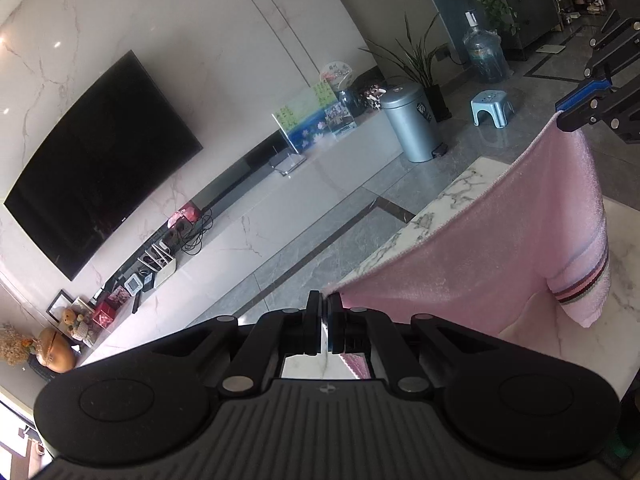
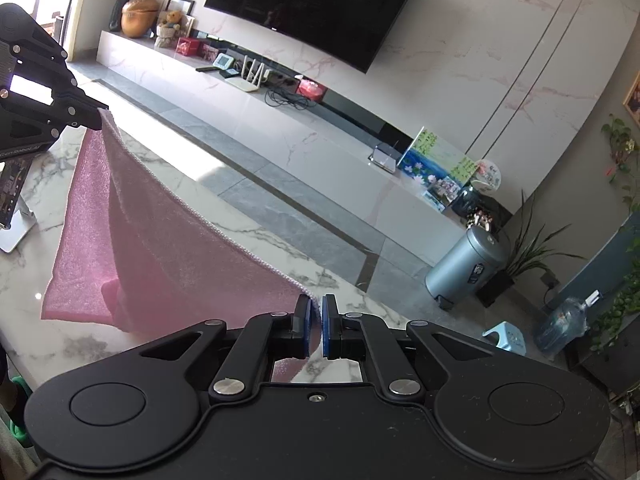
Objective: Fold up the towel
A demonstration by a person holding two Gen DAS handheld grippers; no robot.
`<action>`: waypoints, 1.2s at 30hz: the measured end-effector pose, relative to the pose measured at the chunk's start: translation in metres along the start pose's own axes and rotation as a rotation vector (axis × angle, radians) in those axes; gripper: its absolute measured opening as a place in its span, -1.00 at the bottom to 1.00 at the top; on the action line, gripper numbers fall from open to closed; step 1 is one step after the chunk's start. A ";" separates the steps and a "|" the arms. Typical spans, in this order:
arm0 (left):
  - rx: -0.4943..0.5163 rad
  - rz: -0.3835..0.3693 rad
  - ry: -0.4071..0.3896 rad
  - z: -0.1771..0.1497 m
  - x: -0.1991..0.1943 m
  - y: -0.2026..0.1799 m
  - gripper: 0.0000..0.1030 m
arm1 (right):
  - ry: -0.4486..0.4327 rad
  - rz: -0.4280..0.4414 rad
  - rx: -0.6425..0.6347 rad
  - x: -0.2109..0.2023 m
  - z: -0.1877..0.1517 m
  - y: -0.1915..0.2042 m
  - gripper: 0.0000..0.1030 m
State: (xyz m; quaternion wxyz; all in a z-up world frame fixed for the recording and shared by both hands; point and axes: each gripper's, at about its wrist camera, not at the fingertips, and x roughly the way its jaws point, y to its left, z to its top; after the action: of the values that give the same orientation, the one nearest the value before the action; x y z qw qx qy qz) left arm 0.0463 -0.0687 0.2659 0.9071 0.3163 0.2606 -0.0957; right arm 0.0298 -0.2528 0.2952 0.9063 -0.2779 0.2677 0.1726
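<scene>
A pink towel [image 1: 472,256] with a striped band near one end hangs stretched between my two grippers above a white marble table [image 1: 444,200]. My left gripper [image 1: 325,300] is shut on one top corner. The right gripper [image 1: 560,114] shows at the upper right of the left wrist view, pinching the other corner. In the right wrist view the right gripper [image 2: 316,308] is shut on the towel [image 2: 160,248] edge, and the left gripper [image 2: 98,118] grips the far corner at upper left. The towel's lower part sags doubled onto the table [image 2: 260,236].
A tablet or phone stand [image 2: 16,216] sits on the table at the left. Beyond the table edge are grey floor tiles, a long white TV bench [image 2: 320,140] under a wall TV, a silver bin [image 2: 464,264], a blue stool [image 2: 506,336], a water jug and plants.
</scene>
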 end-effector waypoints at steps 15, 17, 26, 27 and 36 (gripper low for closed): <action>0.023 -0.008 0.023 -0.007 0.006 -0.018 -0.97 | 0.018 0.084 -0.064 -0.015 -0.014 0.027 -0.96; 0.011 -0.013 0.048 -0.016 0.012 -0.017 -0.97 | 0.069 0.146 -0.061 0.006 -0.028 0.037 -0.96; -0.053 -0.036 0.153 -0.049 0.065 -0.003 -0.97 | 0.249 0.362 -0.027 0.090 -0.077 0.087 -0.84; -0.059 -0.040 0.160 -0.052 0.070 -0.001 -0.97 | 0.262 0.382 -0.024 0.096 -0.081 0.092 -0.80; -0.107 -0.108 0.270 -0.081 0.143 0.002 -0.97 | 0.390 0.562 -0.055 0.152 -0.113 0.142 -0.45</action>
State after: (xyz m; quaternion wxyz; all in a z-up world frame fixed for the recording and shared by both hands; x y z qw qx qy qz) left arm 0.1345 -0.0177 0.1366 0.8730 0.2631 0.4014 -0.0869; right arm 0.0414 -0.1835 0.0684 0.7471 -0.2455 0.4974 0.3662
